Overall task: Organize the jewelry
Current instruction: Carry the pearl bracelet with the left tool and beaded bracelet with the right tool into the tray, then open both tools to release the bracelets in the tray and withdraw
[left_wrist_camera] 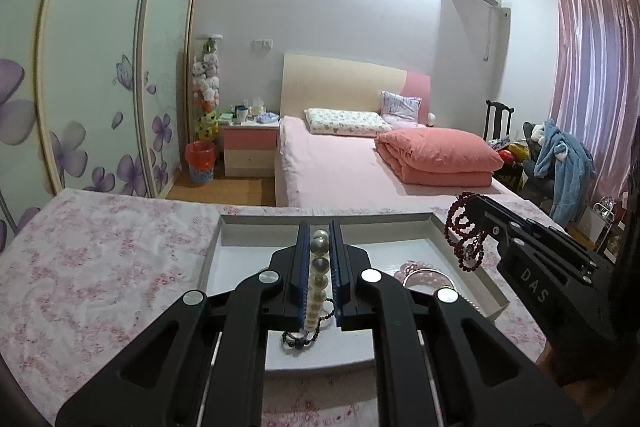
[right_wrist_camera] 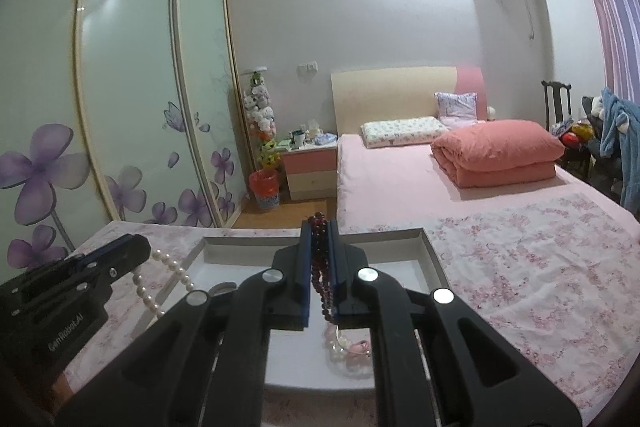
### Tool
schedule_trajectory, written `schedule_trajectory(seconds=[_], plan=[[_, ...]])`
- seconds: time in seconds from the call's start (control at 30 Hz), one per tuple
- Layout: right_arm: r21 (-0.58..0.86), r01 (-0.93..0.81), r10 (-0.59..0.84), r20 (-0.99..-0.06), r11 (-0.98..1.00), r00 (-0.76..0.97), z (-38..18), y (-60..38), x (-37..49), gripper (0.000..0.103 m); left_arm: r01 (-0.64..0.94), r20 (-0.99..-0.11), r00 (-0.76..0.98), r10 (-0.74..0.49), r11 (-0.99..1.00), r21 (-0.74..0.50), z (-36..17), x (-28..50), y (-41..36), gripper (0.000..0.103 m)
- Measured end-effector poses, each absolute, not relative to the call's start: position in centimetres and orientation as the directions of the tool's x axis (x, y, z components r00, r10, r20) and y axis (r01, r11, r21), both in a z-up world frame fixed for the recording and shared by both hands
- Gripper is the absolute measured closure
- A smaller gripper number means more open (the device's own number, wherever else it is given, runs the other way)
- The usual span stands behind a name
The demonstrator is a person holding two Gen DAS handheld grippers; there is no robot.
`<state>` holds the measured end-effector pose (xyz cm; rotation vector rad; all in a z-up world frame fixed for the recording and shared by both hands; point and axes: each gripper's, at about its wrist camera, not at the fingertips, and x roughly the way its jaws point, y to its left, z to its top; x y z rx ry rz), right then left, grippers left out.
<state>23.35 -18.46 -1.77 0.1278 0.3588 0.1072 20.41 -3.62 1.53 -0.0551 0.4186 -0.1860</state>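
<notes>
Lower run of the pearl strand [left_wrist_camera: 319, 267] concealed between the closed pads of the left gripper [left_wrist_camera: 320, 227]. Dark bead bracelet [left_wrist_camera: 300, 337] partly covered by that gripper's body; full loop not visible. Pink bracelet [left_wrist_camera: 416, 273] half hidden behind the linkage. Red bead strand [right_wrist_camera: 319, 259] masked along most of its length inside the right gripper [right_wrist_camera: 319, 227]. Nightstand clutter [left_wrist_camera: 250, 113] too small to identify. Near edge of the white tray [right_wrist_camera: 434, 259] blocked from view.

bed [left_wrist_camera: 340, 163] pink; wardrobe [left_wrist_camera: 100, 67] floral; curtain [left_wrist_camera: 592, 75] pink
</notes>
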Motion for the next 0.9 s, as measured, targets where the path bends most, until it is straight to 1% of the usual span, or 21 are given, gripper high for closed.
schedule_trajectory(seconds=[0.27, 0.63, 0.67, 0.7, 0.73, 0.77, 0.8, 0.9], plan=[[0.173, -0.074, 0.142, -0.43, 0.982, 0.892, -4.2, -18.8, 26.4, 0.095, 0.17, -0.456, 0.867, -0.2, 0.98, -0.107, -0.4, 22.7, -4.0, 0.093], [0.193, -0.069, 0.159, -0.506, 0.979, 0.848, -6.1, -18.6, 28.0, 0.093, 0.178, -0.507, 0.834, -0.218, 0.976, -0.128, -1.5, 23.8, -4.3, 0.093], [0.193, -0.069, 0.16, -0.511, 0.979, 0.845, -6.2, -18.6, 28.0, 0.091, 0.178, -0.511, 0.831, -0.221, 0.975, -0.132, -1.5, 23.9, -4.3, 0.093], [0.194, -0.069, 0.161, -0.514, 0.979, 0.842, -6.3, -18.6, 28.0, 0.082, 0.18, -0.516, 0.826, -0.225, 0.974, -0.137, -1.6, 24.0, -4.2, 0.093], [0.196, -0.067, 0.161, -0.515, 0.978, 0.842, -6.2, -18.6, 27.9, 0.077, 0.178, -0.519, 0.824, -0.226, 0.974, -0.141, -1.7, 24.1, -4.1, 0.093], [0.198, -0.063, 0.158, -0.513, 0.978, 0.844, -6.2, -18.7, 27.8, 0.068, 0.174, -0.52, 0.824, -0.227, 0.973, -0.149, -1.7, 24.1, -3.9, 0.093], [0.198, -0.058, 0.153, -0.509, 0.978, 0.847, -6.2, -18.8, 27.7, 0.066, 0.172, -0.521, 0.822, -0.23, 0.972, -0.157, -1.7, 24.2, -3.7, 0.092], [0.208, -0.044, 0.147, -0.511, 0.977, 0.847, -6.2, -19.3, 27.5, 0.066, 0.155, -0.521, 0.822, -0.228, 0.971, -0.181, -1.6, 24.2, -2.7, 0.092]])
